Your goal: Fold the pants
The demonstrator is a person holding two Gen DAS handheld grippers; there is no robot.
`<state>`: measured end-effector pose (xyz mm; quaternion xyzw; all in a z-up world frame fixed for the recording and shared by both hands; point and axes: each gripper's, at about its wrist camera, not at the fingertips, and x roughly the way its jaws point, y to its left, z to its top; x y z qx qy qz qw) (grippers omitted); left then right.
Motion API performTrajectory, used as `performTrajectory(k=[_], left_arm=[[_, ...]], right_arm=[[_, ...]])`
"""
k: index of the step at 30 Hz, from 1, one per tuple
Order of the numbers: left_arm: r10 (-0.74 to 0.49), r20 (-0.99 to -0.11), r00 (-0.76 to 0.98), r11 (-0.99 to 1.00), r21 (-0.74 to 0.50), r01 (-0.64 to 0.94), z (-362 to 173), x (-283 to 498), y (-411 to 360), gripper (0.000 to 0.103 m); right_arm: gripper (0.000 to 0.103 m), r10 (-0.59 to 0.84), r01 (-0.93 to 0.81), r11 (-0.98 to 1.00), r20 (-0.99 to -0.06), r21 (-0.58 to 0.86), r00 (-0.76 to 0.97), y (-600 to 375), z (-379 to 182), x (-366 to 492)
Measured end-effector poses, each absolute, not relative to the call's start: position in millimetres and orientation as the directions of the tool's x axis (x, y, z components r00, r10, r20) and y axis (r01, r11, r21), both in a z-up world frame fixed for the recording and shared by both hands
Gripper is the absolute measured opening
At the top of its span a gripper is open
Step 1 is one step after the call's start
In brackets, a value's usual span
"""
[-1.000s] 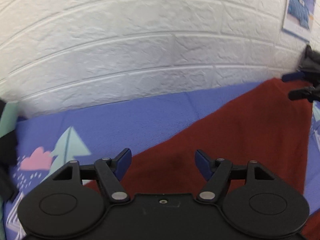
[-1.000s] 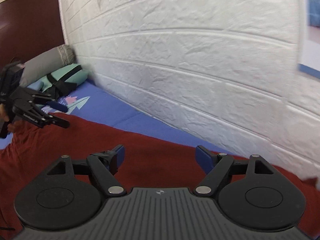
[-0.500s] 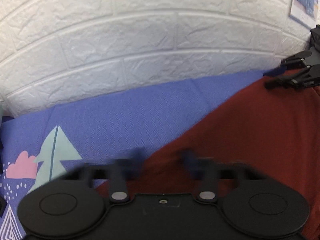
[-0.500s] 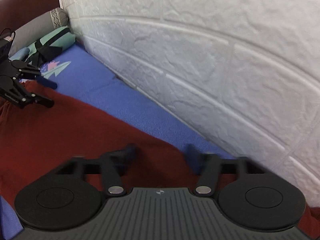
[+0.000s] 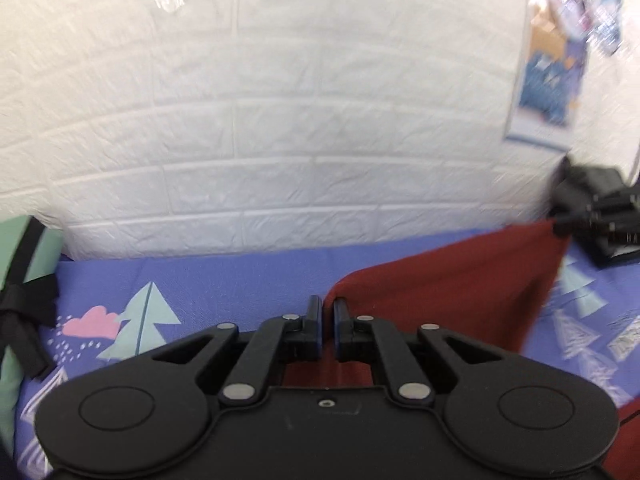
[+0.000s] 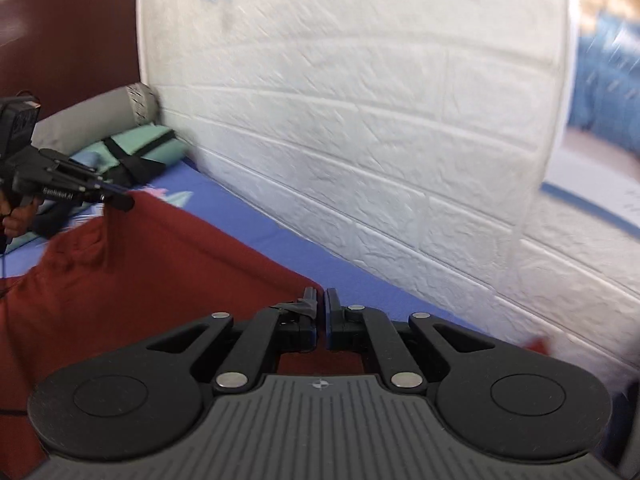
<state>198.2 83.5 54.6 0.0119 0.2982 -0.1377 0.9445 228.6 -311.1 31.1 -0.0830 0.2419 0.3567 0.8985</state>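
Note:
The dark red pants (image 5: 452,292) hang stretched between my two grippers above the blue patterned bedsheet (image 5: 224,280). My left gripper (image 5: 327,307) is shut on one corner of the far edge of the pants. My right gripper (image 6: 321,298) is shut on the other corner of the pants (image 6: 132,280). In the left wrist view the right gripper (image 5: 560,227) pinches the raised cloth at the far right. In the right wrist view the left gripper (image 6: 124,202) pinches it at the far left.
A white brick wall (image 5: 280,140) runs right behind the bed. A mint green bundle with black straps (image 6: 136,152) and a grey pillow (image 6: 92,114) lie at the bed's head. A poster (image 5: 546,80) hangs on the wall.
Both grippers went from open to shut on the far edge of the pants and lifted it off the sheet. The cloth now hangs taut between them.

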Motion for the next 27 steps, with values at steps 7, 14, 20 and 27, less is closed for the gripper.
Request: performTrajectory(k=[7,14,20,27], left_arm=[[-0.308,-0.511,0.803,0.950,-0.126,0.285,65.9,88.5,79.1,0.000],[-0.293,-0.601,0.744,0.954,-0.131,0.270,26.1,0.9,73.5,0.000],[-0.290,-0.672,0.681,0.957,-0.201,0.209,-13.2,-42.8,76.4,0.000],[-0.263,-0.721,0.642,0.963,-0.231,0.135,-52.8,-48.8,76.7,0.000]], right_arm=[[0.004,0.620,-0.677,0.735,-0.446,0.041,0.646,-330.4,36.9,112.6],[0.004,0.634,-0.673,0.725,-0.520,0.142,0.573,-325.6,-6.5,23.1],[0.004,0.624,-0.616,0.748,-0.577,0.246,0.527,-321.0,-47.9,-21.9],[0.006,0.573,-0.594,0.772,-0.655,0.227,0.493,-308.2,-79.3,-38.0]])
